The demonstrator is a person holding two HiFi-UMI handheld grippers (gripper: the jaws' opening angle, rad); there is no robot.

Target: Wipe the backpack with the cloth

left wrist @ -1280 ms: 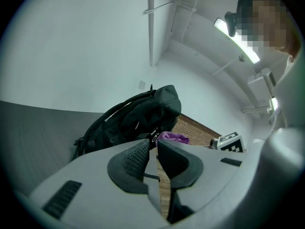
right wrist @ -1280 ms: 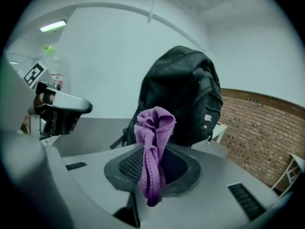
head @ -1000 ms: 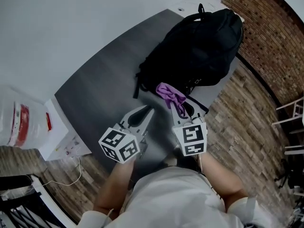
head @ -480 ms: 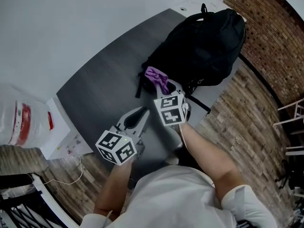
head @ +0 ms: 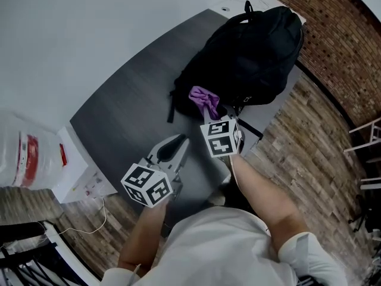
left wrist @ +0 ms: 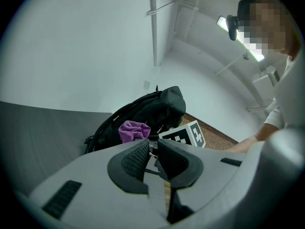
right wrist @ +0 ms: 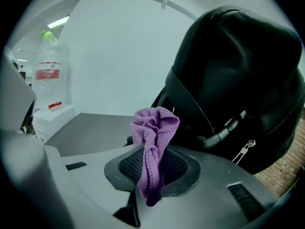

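Note:
A black backpack [head: 250, 52] lies on the far right end of the grey table [head: 125, 112]. My right gripper [head: 214, 113] is shut on a crumpled purple cloth [head: 204, 99], which sits at the backpack's near lower edge, touching or almost touching it. In the right gripper view the cloth [right wrist: 155, 137] bunches up out of the jaws, right in front of the backpack [right wrist: 238, 80]. My left gripper [head: 180, 139] hovers over the table's near edge, shut and holding nothing. The left gripper view shows the backpack [left wrist: 147, 111] and the cloth [left wrist: 133, 130] beyond its pads [left wrist: 136, 159].
A white box [head: 77, 171] and a clear plastic container with a red label [head: 24, 154] stand left of the table. A brick wall [head: 339, 40] runs along the right. Wooden floor [head: 297, 154] lies below the table's near edge.
My right gripper has carried the cloth up and away from my body, to the backpack's near edge. The left gripper has barely moved.

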